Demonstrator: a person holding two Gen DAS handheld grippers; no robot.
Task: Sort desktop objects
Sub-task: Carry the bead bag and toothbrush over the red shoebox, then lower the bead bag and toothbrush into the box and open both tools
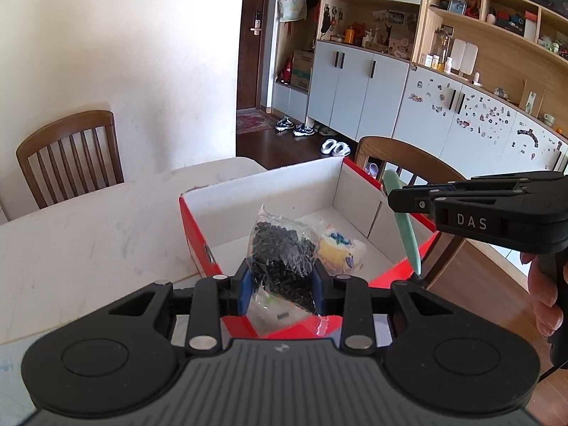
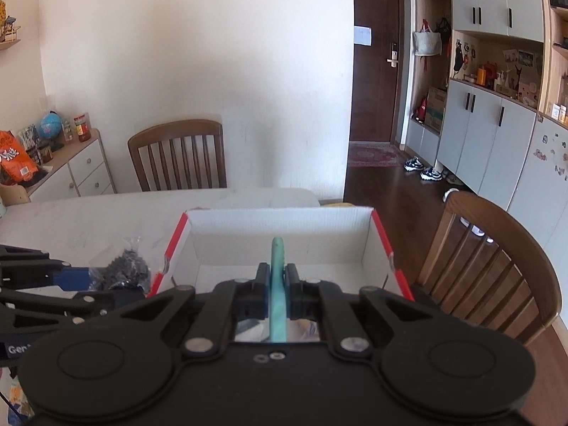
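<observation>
The left gripper (image 1: 282,284) is clamping a bag of black pellets (image 1: 282,248) over the red box (image 1: 198,234) while the right gripper (image 2: 277,289) is pinching a green stick (image 2: 277,284) above it — releasing either near the rim risks a spill outside

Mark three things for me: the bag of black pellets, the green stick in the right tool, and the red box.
Bag of black pellets (image 1: 282,248): left wrist view, on the dark pellet mass.
Green stick (image 2: 277,277): right wrist view, mid-shaft between the fingers.
Red box (image 2: 280,222): right wrist view, on the white inner far wall.
</observation>
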